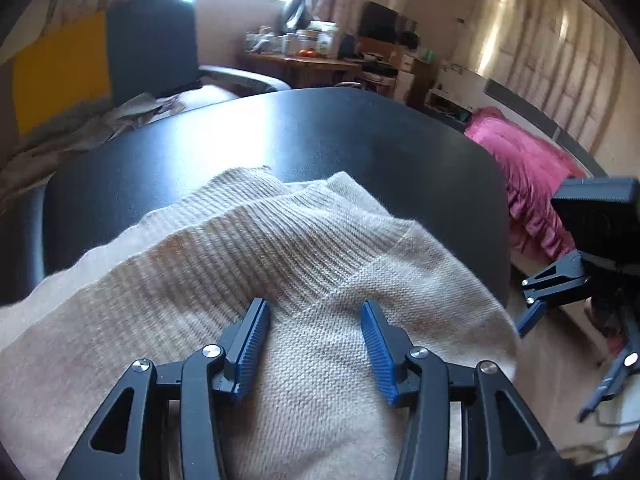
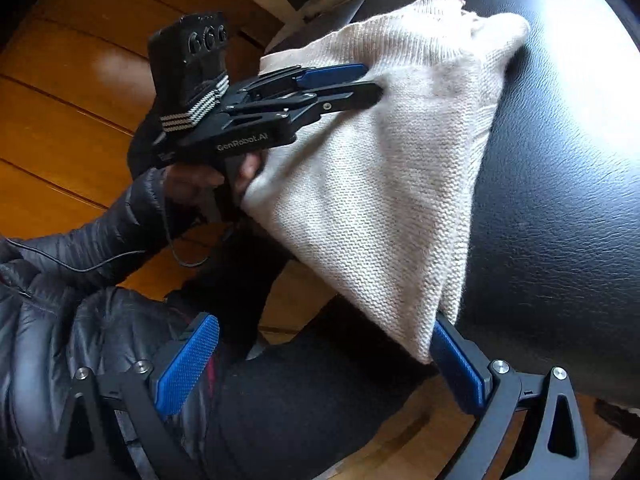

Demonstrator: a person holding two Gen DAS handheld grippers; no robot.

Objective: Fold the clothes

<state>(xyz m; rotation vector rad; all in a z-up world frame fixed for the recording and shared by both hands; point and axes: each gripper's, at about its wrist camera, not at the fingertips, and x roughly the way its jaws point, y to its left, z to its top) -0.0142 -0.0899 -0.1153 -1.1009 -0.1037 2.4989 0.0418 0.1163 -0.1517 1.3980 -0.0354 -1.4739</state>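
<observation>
A cream knitted sweater (image 1: 280,264) lies on a black table (image 1: 320,132), draped over the near edge toward the person. In the left wrist view its ribbed band runs across the cloth from lower left up to the right, and a ribbed end reaches away across the table toward the far side. In the right wrist view the sweater (image 2: 384,168) forms a rough triangle: its long axis runs from a narrow corner hanging off the table edge at the bottom up to a wider bunched end lying on the table top.

The left gripper (image 1: 316,344) rests over the sweater with its blue-padded fingers set moderately apart, nothing pinched between them. Seen from the right wrist camera, the same left gripper (image 2: 368,80) reaches sideways onto the cloth, held by a hand (image 2: 208,180) in a dark puffy sleeve (image 2: 100,232).

The right gripper (image 2: 320,360) is spread wide. Its right finger (image 2: 456,364) touches the hanging corner of the sweater; its left finger (image 2: 188,364) stands well apart over the person's dark clothing. A wooden floor (image 2: 60,120) shows below the table.
</observation>
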